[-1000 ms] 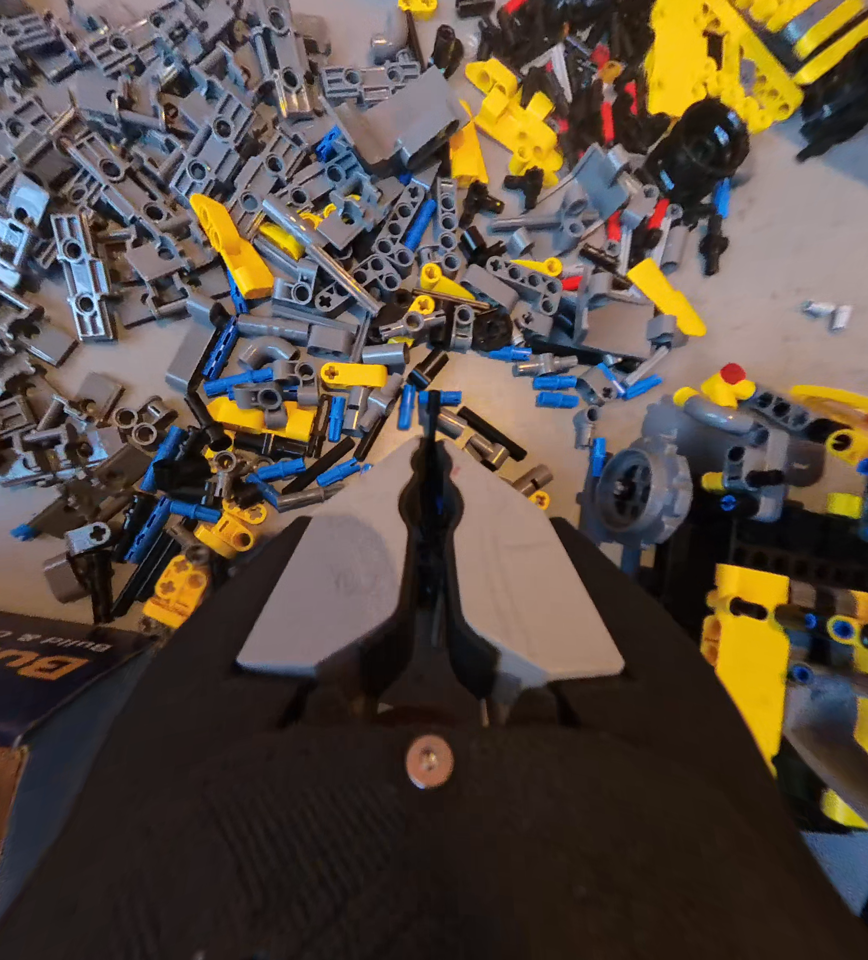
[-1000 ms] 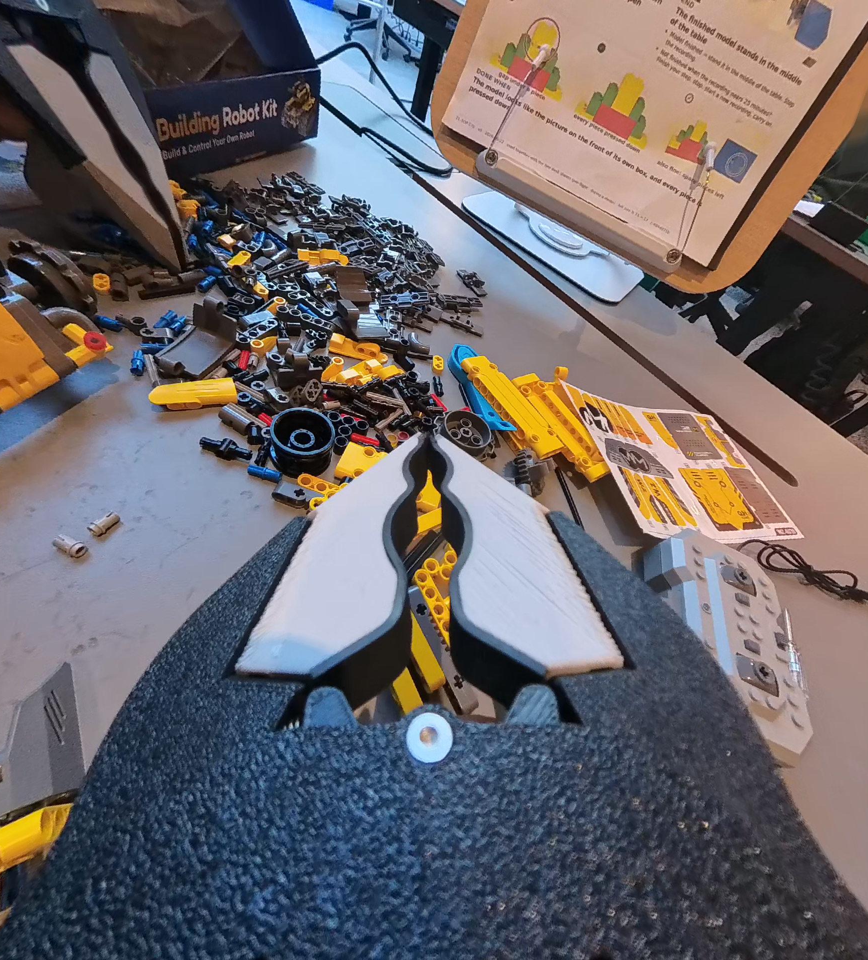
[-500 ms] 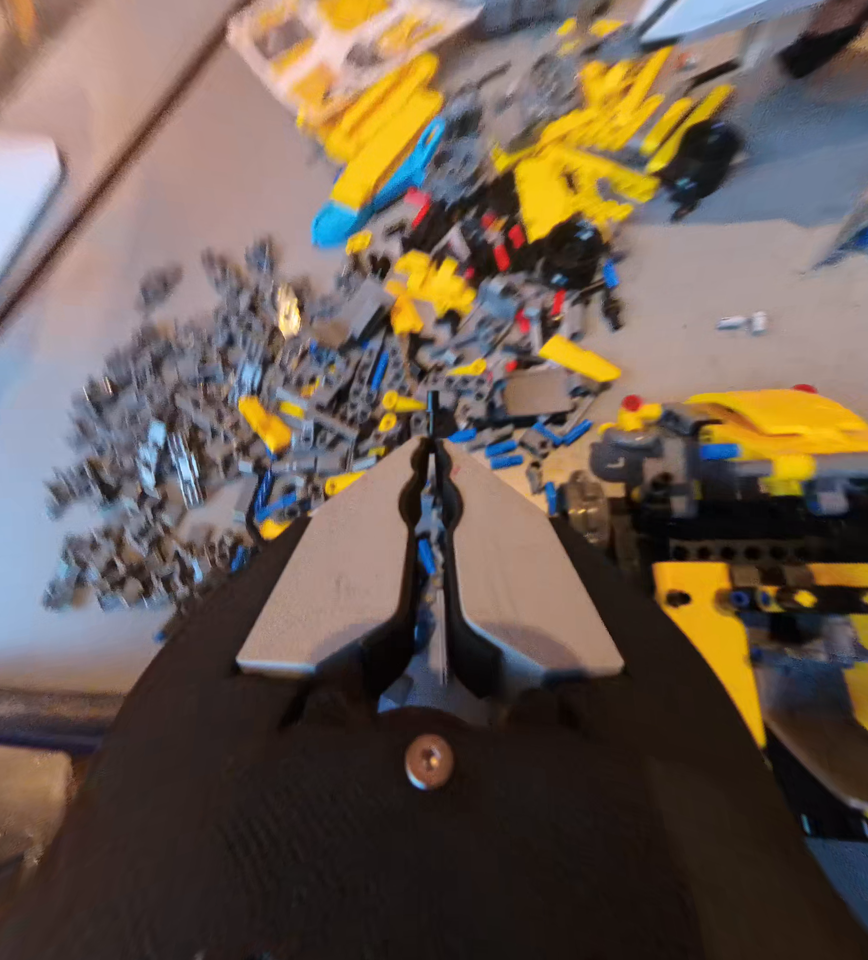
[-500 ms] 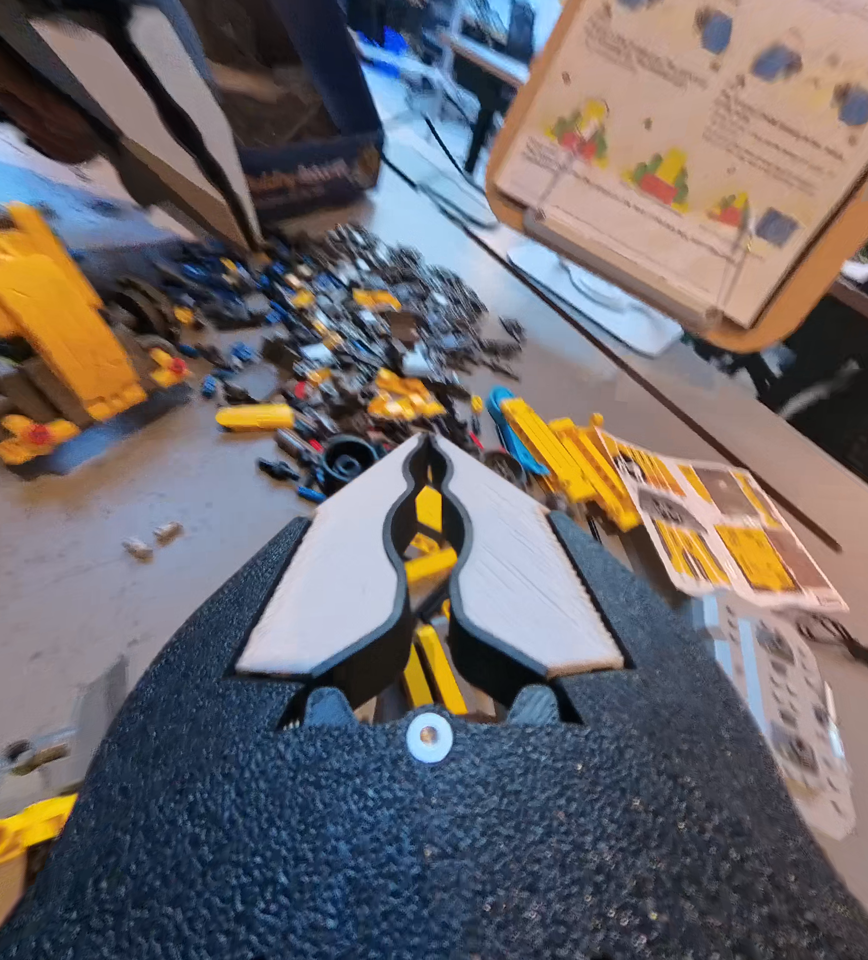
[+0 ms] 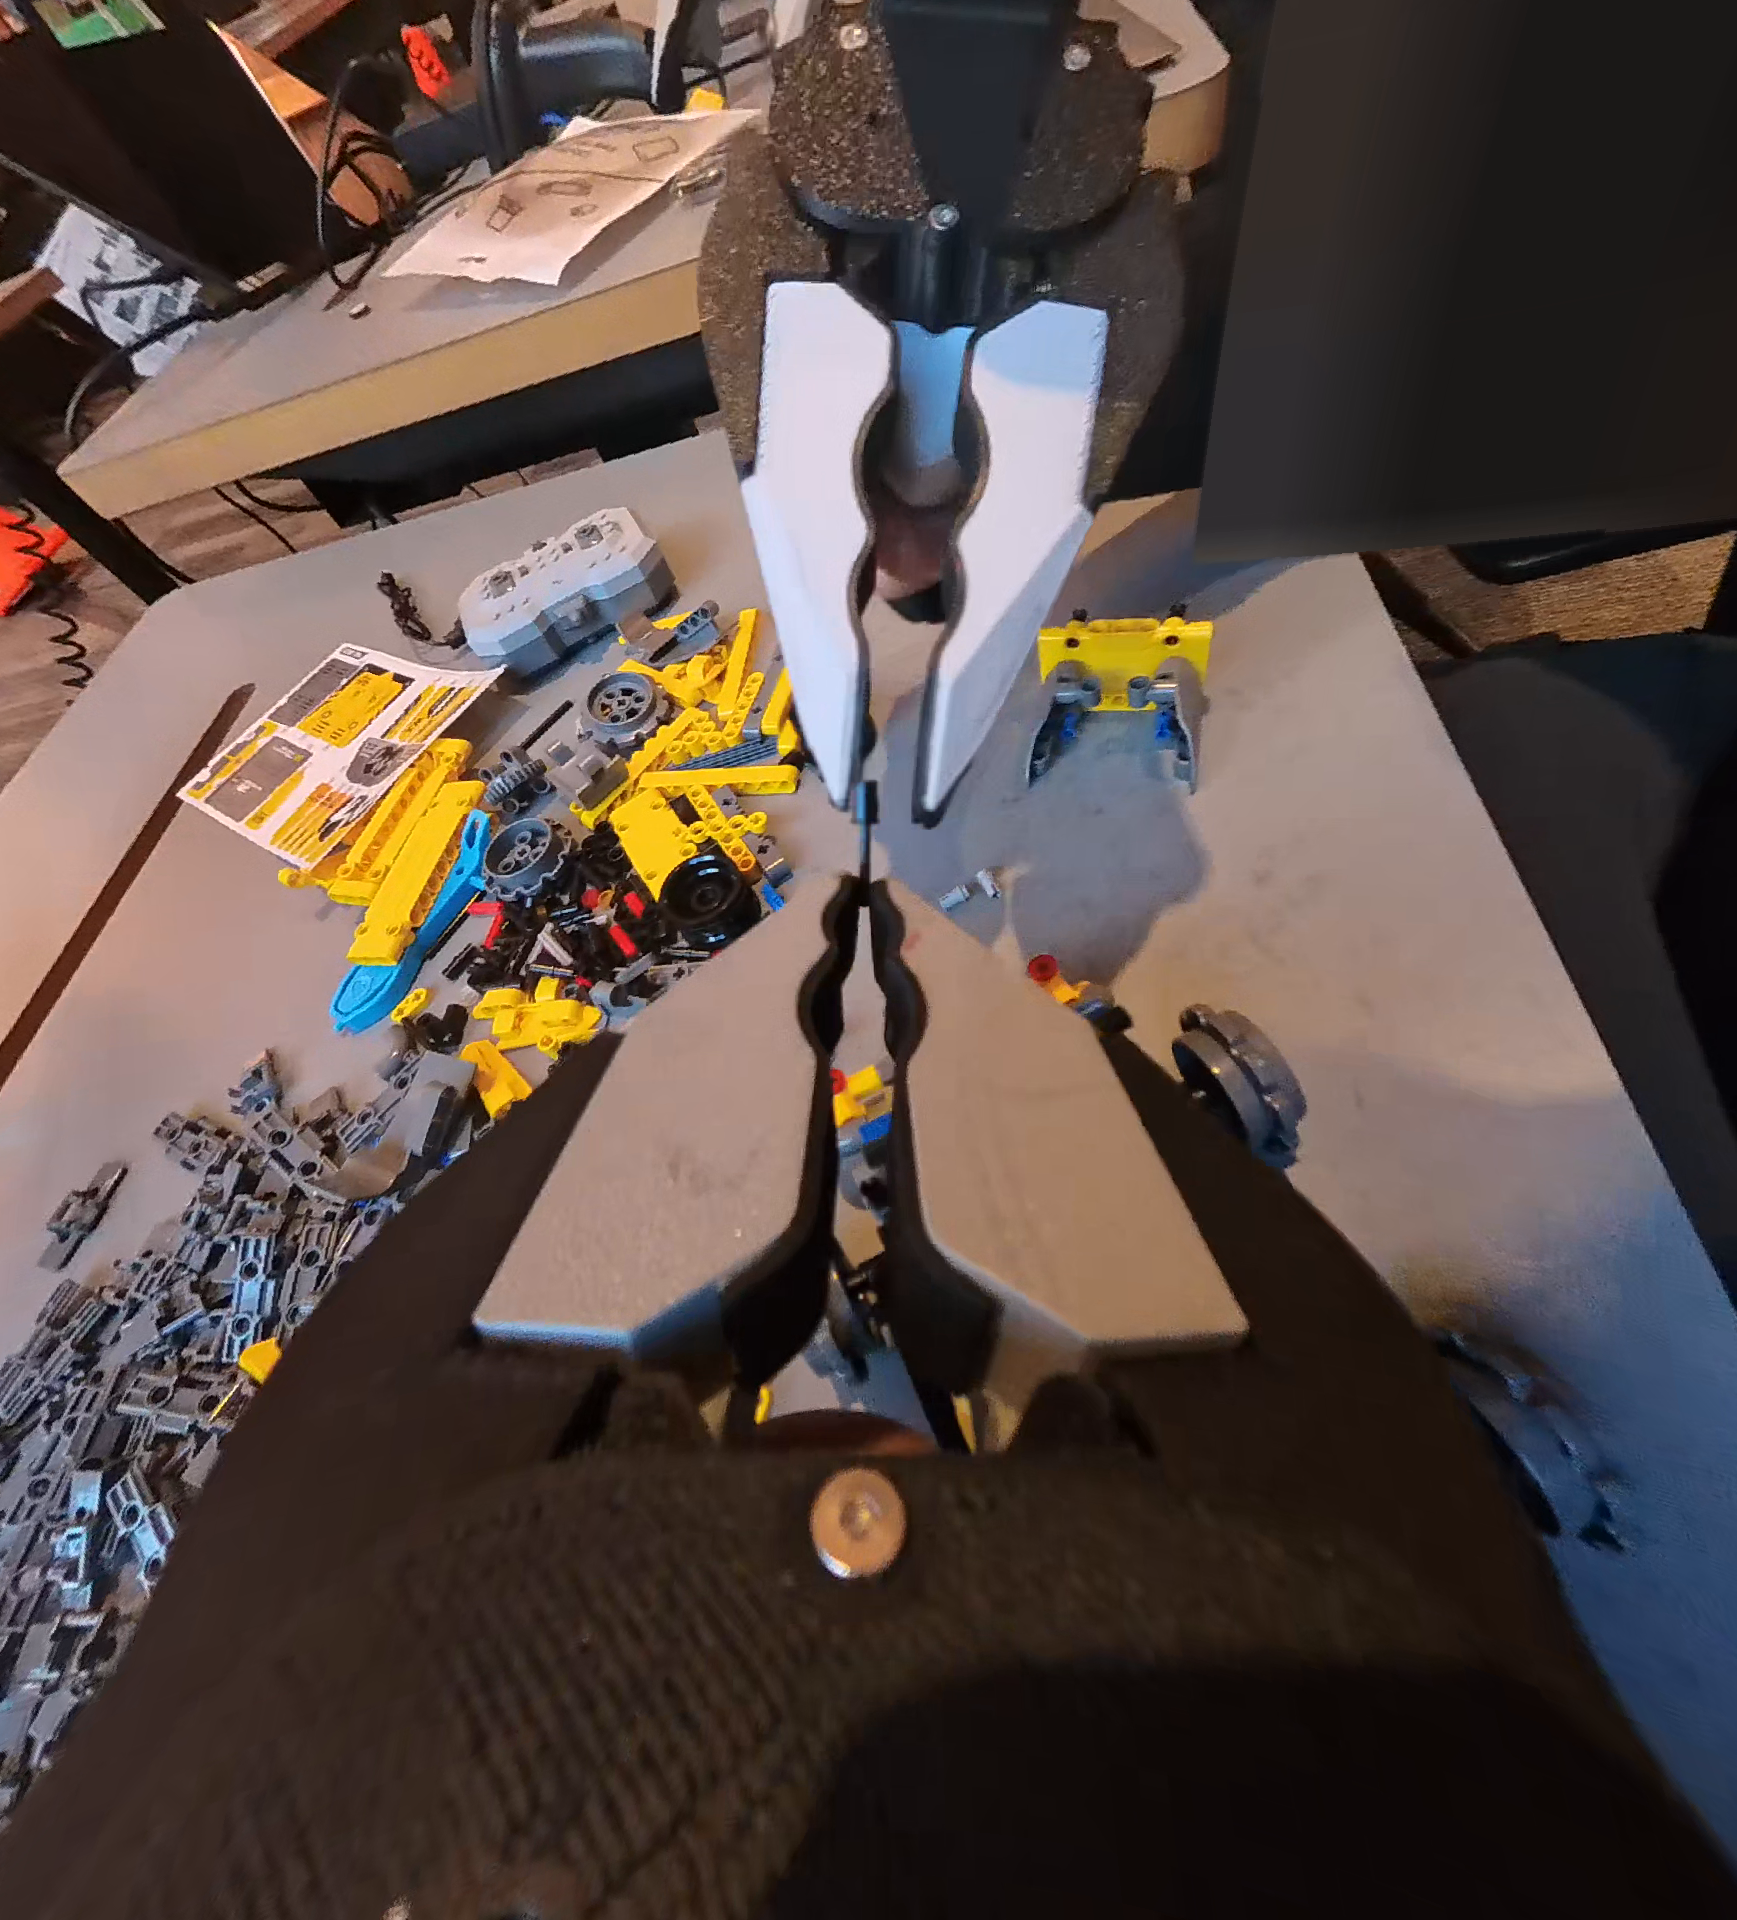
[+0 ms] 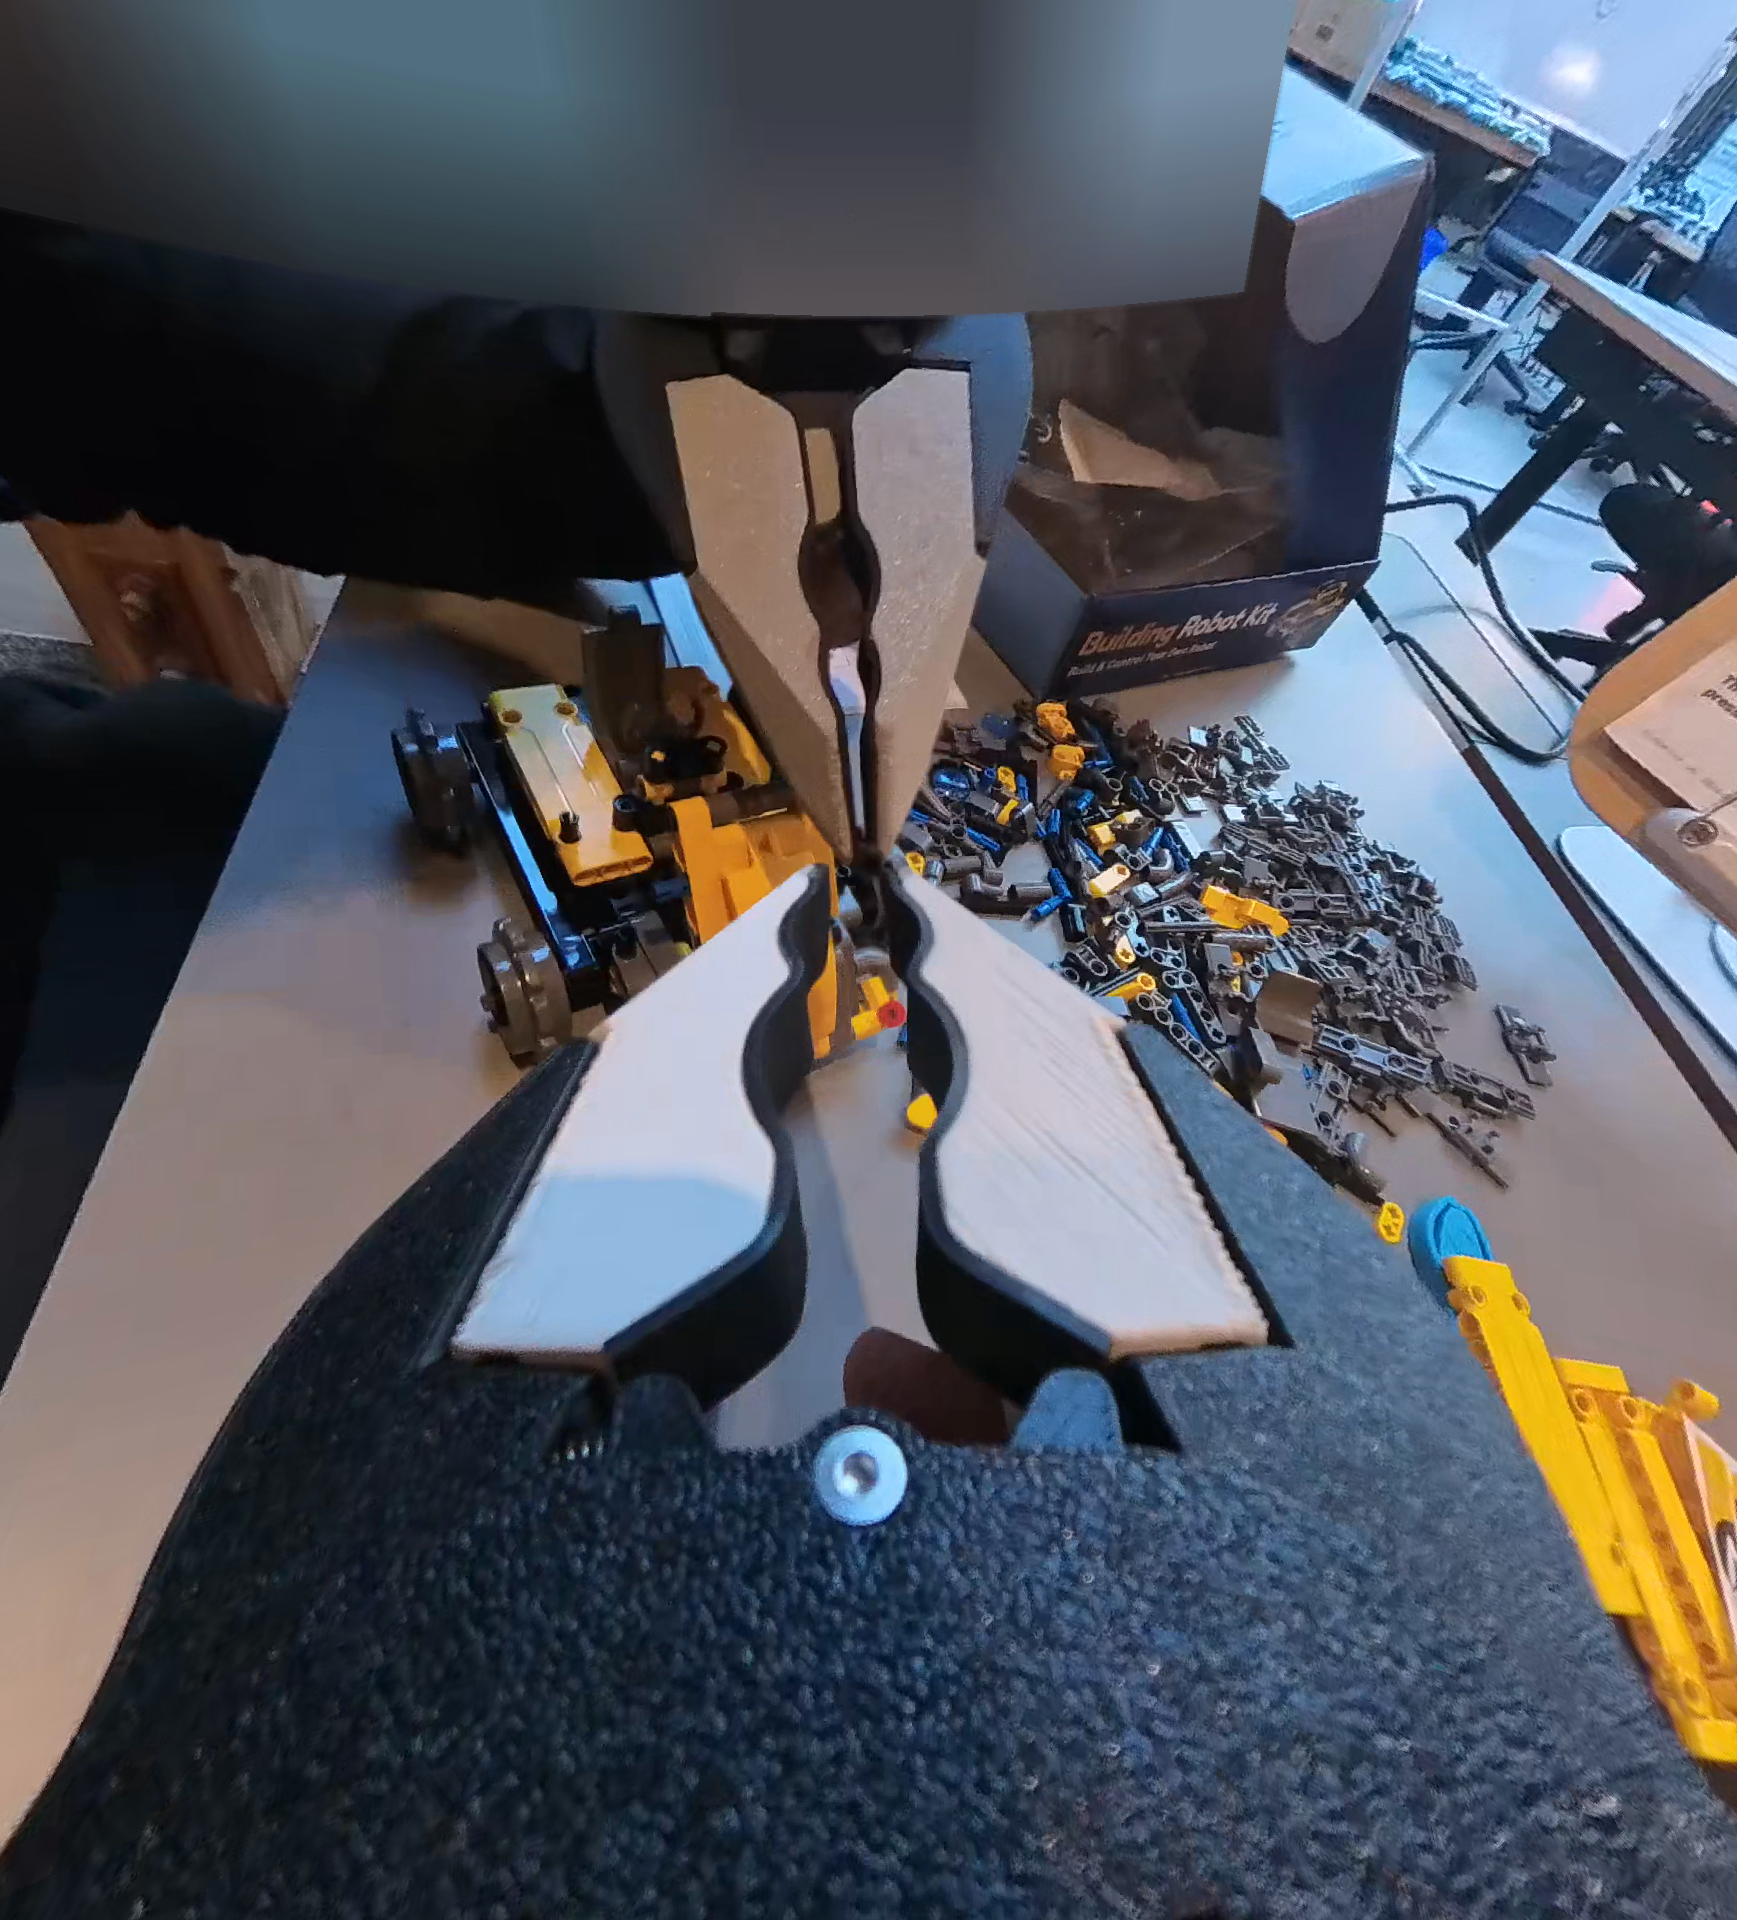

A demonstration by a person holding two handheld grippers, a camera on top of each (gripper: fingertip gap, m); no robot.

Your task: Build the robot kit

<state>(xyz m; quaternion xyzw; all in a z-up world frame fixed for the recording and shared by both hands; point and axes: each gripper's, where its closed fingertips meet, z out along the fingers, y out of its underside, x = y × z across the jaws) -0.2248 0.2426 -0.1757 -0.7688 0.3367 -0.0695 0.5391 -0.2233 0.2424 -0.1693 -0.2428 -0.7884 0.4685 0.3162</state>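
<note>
My left gripper (image 5: 859, 883) is shut on a thin black and blue pin (image 5: 864, 821) that sticks out past its tips. It is held above the grey table (image 5: 1363, 1039). My right gripper (image 5: 890, 808) points at it from the opposite side, tip to tip, with its jaws a little apart. The pin's free end lies against one of the right fingertips (image 5: 848, 769). In the right wrist view, the right gripper (image 6: 859, 883) is open and empty, and the shut left gripper (image 6: 864, 847) comes down to meet it.
Below lie a half-built yellow and black vehicle (image 6: 625, 821), a heap of grey parts (image 6: 1311, 914), yellow beams (image 5: 656, 790), a black tyre (image 5: 708, 894), a grey hub block (image 5: 563, 592), a leaflet (image 5: 324, 748), a small yellow sub-assembly (image 5: 1118, 665) and a dark blue box (image 6: 1207, 582). My two grippers' fingertips are within a few centimetres of each other.
Both grippers rose off the parts and swung round to face each other. The left stays shut on the pin. The right jaws have opened a little.
</note>
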